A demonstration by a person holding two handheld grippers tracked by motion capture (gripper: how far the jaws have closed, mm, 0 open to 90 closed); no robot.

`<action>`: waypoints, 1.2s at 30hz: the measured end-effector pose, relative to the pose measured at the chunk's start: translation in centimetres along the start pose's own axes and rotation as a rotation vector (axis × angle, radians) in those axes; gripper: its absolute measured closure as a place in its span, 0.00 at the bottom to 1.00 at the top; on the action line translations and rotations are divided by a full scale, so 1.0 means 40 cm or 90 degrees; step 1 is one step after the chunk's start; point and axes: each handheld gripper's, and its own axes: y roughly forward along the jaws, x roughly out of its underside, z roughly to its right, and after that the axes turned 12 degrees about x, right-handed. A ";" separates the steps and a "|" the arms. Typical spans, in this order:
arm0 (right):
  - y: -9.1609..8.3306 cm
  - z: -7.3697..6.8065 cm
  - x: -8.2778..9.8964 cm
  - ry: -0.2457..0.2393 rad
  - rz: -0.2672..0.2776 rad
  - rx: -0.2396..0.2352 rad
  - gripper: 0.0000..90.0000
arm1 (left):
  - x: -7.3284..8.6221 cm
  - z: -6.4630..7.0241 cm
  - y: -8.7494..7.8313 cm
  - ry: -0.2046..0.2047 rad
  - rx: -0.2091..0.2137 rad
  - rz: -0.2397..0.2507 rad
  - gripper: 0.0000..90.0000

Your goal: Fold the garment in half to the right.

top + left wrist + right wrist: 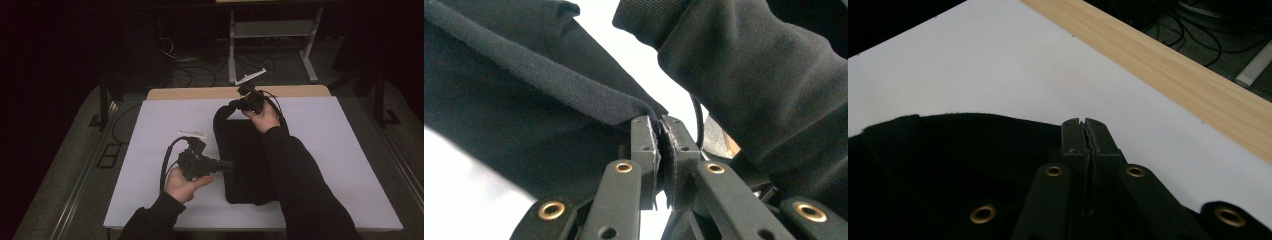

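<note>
A black garment lies folded on the white sheet that covers the table. My left gripper is at the garment's left edge, shut on a fold of the black cloth, pinched between its jaws. My right gripper is at the garment's far end, lifted a little off the table, and is shut on the cloth edge there. In the left gripper view, the person's dark right sleeve crosses above the jaws. The garment sags between the two grips.
Bare wood of the table runs along the far edge of the white sheet. Beyond it stand a white metal frame and loose cables on the dark floor. A dark stand is at the left.
</note>
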 end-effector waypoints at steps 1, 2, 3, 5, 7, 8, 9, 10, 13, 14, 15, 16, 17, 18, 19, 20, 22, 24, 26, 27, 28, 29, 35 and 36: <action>-0.005 0.007 0.003 0.002 0.001 0.001 0.97 | -0.004 0.002 0.008 0.000 0.005 -0.002 0.93; -0.010 0.013 0.006 0.006 0.003 0.003 0.97 | -0.008 0.004 0.016 0.001 0.010 -0.001 0.93; -0.015 0.020 0.009 0.008 0.005 0.004 0.97 | -0.013 0.007 0.026 0.004 0.014 -0.003 0.93; -0.024 0.033 0.015 0.017 0.008 0.007 0.97 | -0.022 0.013 0.042 0.008 0.022 -0.007 0.93; -0.034 0.048 0.022 0.024 0.009 0.013 0.97 | -0.029 0.017 0.058 0.012 0.027 -0.012 0.93; -0.038 0.054 0.025 0.027 0.011 0.015 0.97 | -0.031 0.019 0.064 0.011 0.028 -0.013 0.93; -0.042 0.059 0.027 0.029 0.010 0.017 0.97 | -0.034 0.020 0.072 0.015 0.031 -0.018 0.93; -0.047 0.067 0.031 0.032 0.014 0.019 0.97 | -0.036 0.021 0.077 0.013 0.034 -0.017 0.93; -0.060 0.084 0.040 0.035 0.016 0.025 0.97 | -0.041 0.023 0.097 0.014 0.041 -0.021 0.93; -0.065 0.092 0.045 0.039 0.017 0.027 0.97 | -0.042 0.023 0.101 0.016 0.043 -0.025 0.93; -0.068 0.097 0.049 0.040 0.017 0.028 0.97 | -0.043 0.024 0.108 0.014 0.046 -0.025 0.93; -0.071 0.102 0.053 0.045 0.018 0.029 0.97 | -0.044 0.025 0.114 0.014 0.047 -0.027 0.93; -0.074 0.108 0.058 0.046 0.020 0.029 0.97 | -0.045 0.025 0.120 0.016 0.050 -0.033 0.93; -0.077 0.113 0.062 0.049 0.020 0.030 0.97 | -0.046 0.026 0.129 0.014 0.053 -0.033 0.93; -0.080 0.119 0.068 0.052 0.020 0.032 0.97 | -0.047 0.026 0.136 0.012 0.055 -0.033 0.93; -0.082 0.124 0.072 0.055 0.021 0.033 0.97 | -0.047 0.027 0.141 0.012 0.057 -0.034 0.93; -0.087 0.133 0.079 0.059 0.022 0.036 0.97 | -0.048 0.026 0.154 0.011 0.063 -0.038 0.93; -0.091 0.141 0.085 0.062 0.024 0.039 0.97 | -0.049 0.026 0.170 0.007 0.068 -0.039 0.93; -0.096 0.149 0.090 0.065 0.026 0.042 0.97 | -0.049 0.025 0.184 0.008 0.073 -0.047 0.93; -0.098 0.152 0.091 0.064 0.028 0.043 0.97 | -0.050 0.025 0.193 0.009 0.075 -0.050 0.93; -0.102 0.156 0.094 0.066 0.032 0.044 0.97 | -0.051 0.024 0.198 0.011 0.077 -0.053 0.93; -0.105 0.160 0.097 0.070 0.034 0.045 0.97 | -0.052 0.025 0.203 0.011 0.078 -0.054 0.93; -0.116 0.180 0.115 0.080 0.040 0.052 0.97 | -0.053 0.022 0.230 0.012 0.082 -0.062 0.93; -0.117 0.182 0.118 0.081 0.040 0.052 0.97 | -0.053 0.022 0.235 0.012 0.080 -0.064 0.93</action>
